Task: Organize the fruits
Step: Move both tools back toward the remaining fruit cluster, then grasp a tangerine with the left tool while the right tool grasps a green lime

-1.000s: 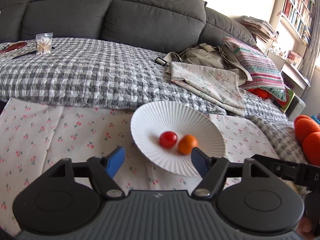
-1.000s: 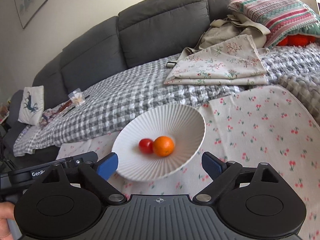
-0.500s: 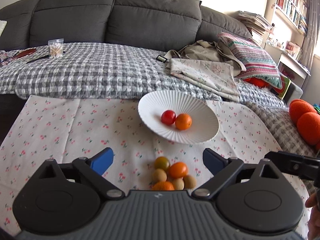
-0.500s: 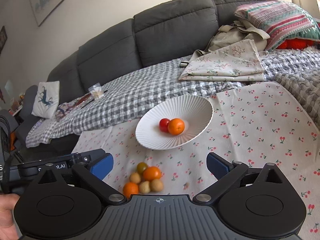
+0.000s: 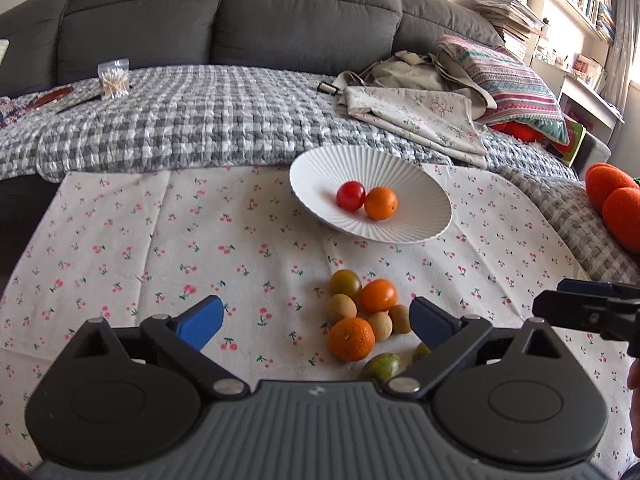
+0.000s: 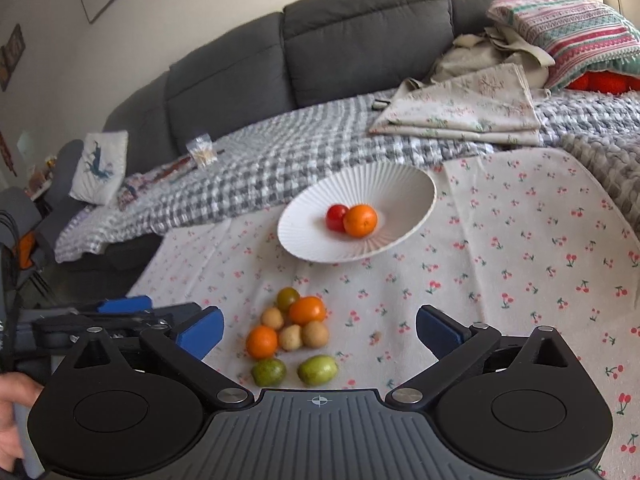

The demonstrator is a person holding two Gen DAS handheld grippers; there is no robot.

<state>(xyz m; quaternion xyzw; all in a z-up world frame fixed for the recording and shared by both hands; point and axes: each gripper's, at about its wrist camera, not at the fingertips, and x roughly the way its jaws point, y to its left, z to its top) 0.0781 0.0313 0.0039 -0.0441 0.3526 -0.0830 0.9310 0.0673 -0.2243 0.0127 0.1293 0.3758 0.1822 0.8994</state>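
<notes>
Through the left wrist camera, both grippers have pulled back from the white ribbed ceramic bowl (image 5: 370,196), which filled the lower frame a second ago. That retreat has brought a loose cluster of small fruits (image 5: 362,316) into sight on the cherry-print cotton tablecloth (image 5: 160,248). The red cherry tomato (image 5: 350,196) and the small round orange mandarin (image 5: 381,203) lie touching in the bowl's hollow, unmoved. Two fruits look delivered, then, and the cluster is probably what comes next. The left gripper (image 5: 316,322) hangs with its blue-padded fingers (image 5: 200,322) spread wide, holding nothing and touching nothing. The nearest orange fruit (image 5: 351,339) of the cluster sits between the pads, nearer the right one. A green fruit (image 5: 381,364) peeps out just above the gripper body.

From the right wrist camera the same retreat shows: the bowl (image 6: 400,184) now stands well apart, up the cloth, with tomato (image 6: 336,217) and mandarin (image 6: 360,221) side by side in it. The right gripper (image 6: 320,330) is likewise fully spread and empty, its blue pads (image 6: 438,330) clear of everything. Between them lies the cluster (image 6: 294,328): oranges, pale tan fruits, one dark greenish one, and two green oval fruits (image 6: 318,369) nearest the camera. The left gripper shows at the lower left edge, beside the pile.
</notes>
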